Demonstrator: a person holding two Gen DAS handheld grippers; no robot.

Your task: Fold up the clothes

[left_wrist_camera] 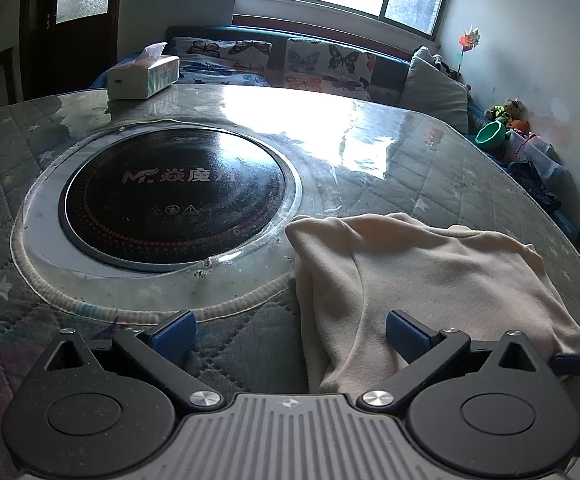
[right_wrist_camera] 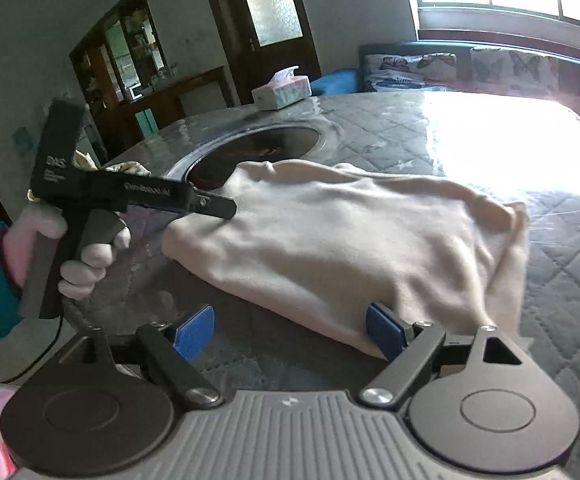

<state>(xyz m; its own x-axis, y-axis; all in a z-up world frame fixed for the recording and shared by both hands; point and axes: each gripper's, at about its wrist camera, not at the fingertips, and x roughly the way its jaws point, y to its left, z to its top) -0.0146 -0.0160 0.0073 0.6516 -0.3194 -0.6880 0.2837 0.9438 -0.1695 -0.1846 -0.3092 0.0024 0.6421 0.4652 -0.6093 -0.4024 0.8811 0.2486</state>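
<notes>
Quilted table cover is bearing a partly folded cream garment, soft and limp, best pinched at its near edge; left gripper and right gripper are hovering with jaws apart, holding nothing

Soft matt cream cloth garment, glossy black glass cooktop, quilted tablecloth under shiny clear plastic

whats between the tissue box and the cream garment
The round black cooktop set into the quilted table, seen in the left wrist view between tissue box and cream garment.
</notes>
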